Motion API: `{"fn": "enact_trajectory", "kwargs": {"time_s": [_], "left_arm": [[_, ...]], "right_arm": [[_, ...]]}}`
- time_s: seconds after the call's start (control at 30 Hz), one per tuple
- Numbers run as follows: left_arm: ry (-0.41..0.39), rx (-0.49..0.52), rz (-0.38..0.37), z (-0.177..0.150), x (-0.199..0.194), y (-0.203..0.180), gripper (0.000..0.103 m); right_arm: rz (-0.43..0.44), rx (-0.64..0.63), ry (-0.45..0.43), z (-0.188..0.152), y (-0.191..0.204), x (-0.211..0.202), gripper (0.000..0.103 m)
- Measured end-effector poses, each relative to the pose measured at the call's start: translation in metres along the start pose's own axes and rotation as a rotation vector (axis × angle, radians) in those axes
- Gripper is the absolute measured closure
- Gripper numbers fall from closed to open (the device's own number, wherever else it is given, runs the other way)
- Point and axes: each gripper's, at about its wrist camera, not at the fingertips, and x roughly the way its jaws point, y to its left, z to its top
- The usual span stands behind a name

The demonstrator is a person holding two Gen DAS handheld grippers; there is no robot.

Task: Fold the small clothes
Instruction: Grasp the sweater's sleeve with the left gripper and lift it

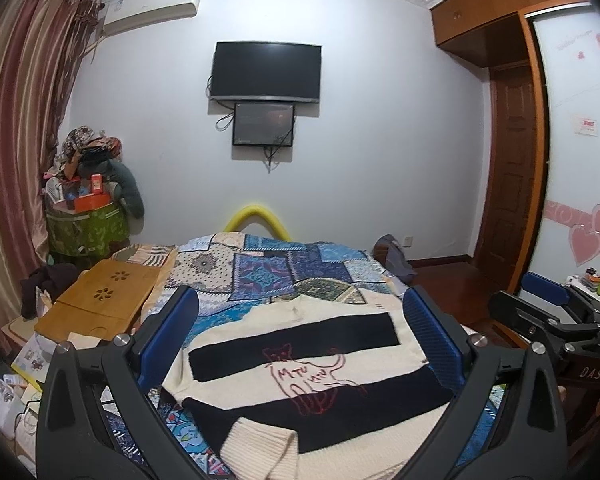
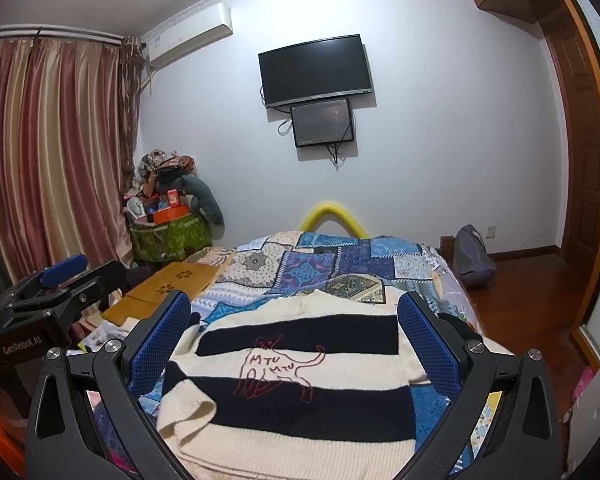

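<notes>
From my left wrist camera I see the right claw (image 1: pixel 548 300) off to the right of my left claw (image 1: pixel 300 320), plus a white wardrobe door with pink hearts (image 1: pixel 584 236) that the other view misses; my right wrist camera instead shows the left claw (image 2: pixel 66 276) out to its left and much more of the striped curtain (image 2: pixel 48 152). Both claws are spread wide, pinching nothing. The sweater (image 2: pixel 296 380) lies flat on the bed (image 2: pixel 320 264), straight ahead of and between the fingers of the right claw (image 2: pixel 296 328), on the patchwork quilt. It is cream knit with broad black bands and a red outline cat lettered "MTU". Its long axis runs away from the claws, neckline at the far end toward the wall, ribbed hem nearest me. A cream sleeve (image 1: pixel 260 440) is folded in over the near left part of the body.
</notes>
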Motion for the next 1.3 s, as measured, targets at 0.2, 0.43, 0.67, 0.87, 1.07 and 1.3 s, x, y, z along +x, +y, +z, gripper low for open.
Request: {"fn": "enact_trajectory", "kwargs": {"time_s": [0.2,0.43,0.67,0.87,1.07,1.3], "left_arm": [[0.084,-0.031,0.095,-0.005,0.052,0.038,0.0],[0.317,-0.178,0.186,-0.039,0.135,0.121,0.0],[0.557,-0.327,0.246,-0.1,0.199,0.202,0.0],[0.689,-0.519,0.252,-0.151,0.235,0.258,0.0],[0.782,-0.805,0.175,-0.191,0.269,0.308,0.012],[0.763,-0.909,0.16,-0.198,0.298,0.324,0.037]], "right_arm": [[-0.002,-0.023,0.061,-0.004,-0.003,0.042,0.0],[0.014,-0.068,0.168,-0.017,-0.01,0.106,0.0],[0.03,-0.109,0.332,-0.045,-0.019,0.178,0.0],[0.046,-0.081,0.468,-0.065,-0.032,0.223,0.0],[0.052,-0.073,0.516,-0.074,-0.041,0.243,0.0],[0.054,-0.072,0.522,-0.073,-0.046,0.254,0.0]]}}
